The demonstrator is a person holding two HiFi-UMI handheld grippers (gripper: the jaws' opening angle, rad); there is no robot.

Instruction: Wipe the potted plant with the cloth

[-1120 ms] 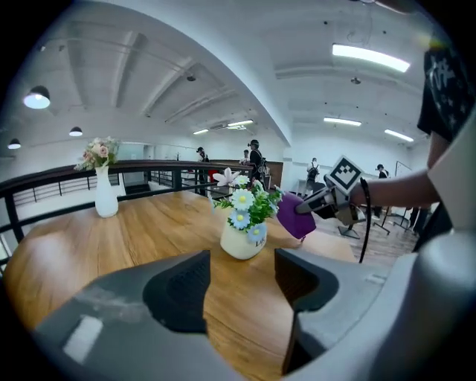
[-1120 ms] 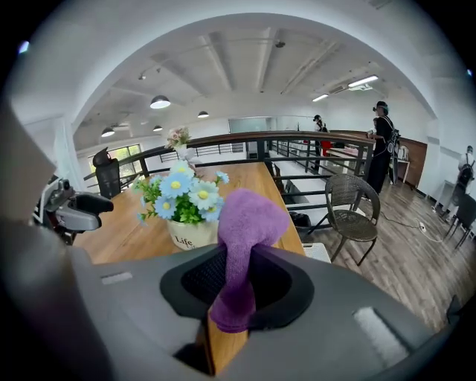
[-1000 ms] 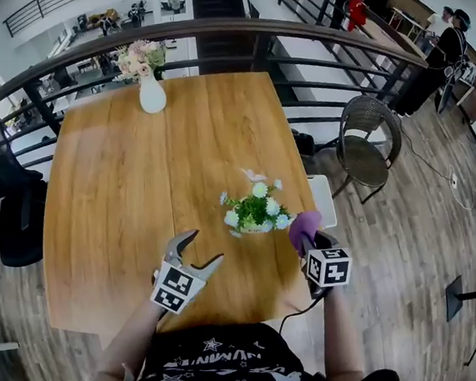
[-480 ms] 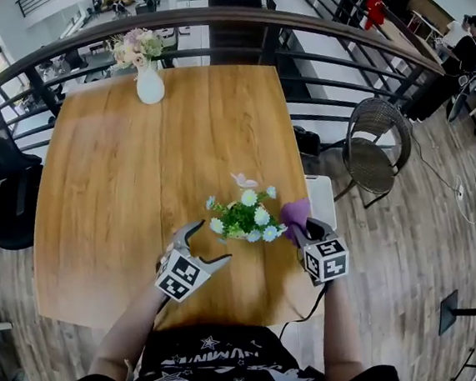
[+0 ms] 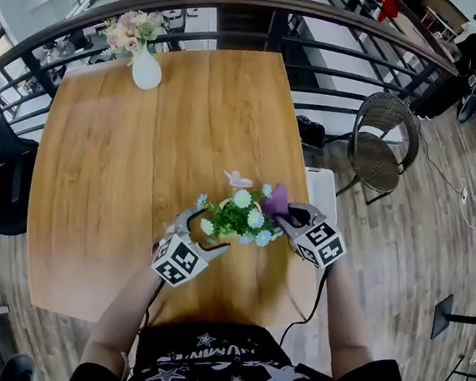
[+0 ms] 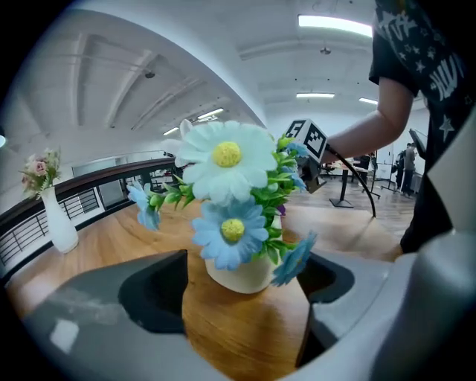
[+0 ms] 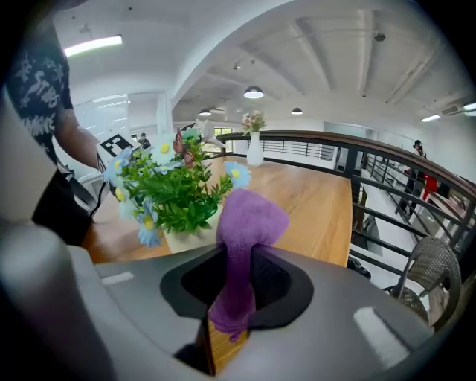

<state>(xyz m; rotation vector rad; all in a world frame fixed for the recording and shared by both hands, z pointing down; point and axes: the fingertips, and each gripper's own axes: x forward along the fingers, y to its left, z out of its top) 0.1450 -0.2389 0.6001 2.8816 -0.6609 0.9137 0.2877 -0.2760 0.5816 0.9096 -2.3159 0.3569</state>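
The potted plant (image 5: 234, 215), green leaves with white and blue flowers in a cream pot (image 6: 242, 271), stands near the table's front edge. My left gripper (image 5: 207, 230) is at its left. Its jaws have just been opening wider and stand open, with the pot at their mouth and untouched (image 6: 245, 286). My right gripper (image 5: 289, 216) is shut on the purple cloth (image 5: 276, 200). The cloth (image 7: 245, 223) sticks up from the jaws against the plant's (image 7: 175, 190) right side.
A white vase of flowers (image 5: 146, 67) stands at the far end of the wooden table (image 5: 134, 153). A dark railing (image 5: 331, 26) runs behind. A wicker chair (image 5: 380, 142) is at the right, a black office chair (image 5: 4, 191) at the left.
Both grippers have closed in on the plant from either side. The left jaws have spread wider. The cloth has come up to the plant's right side.
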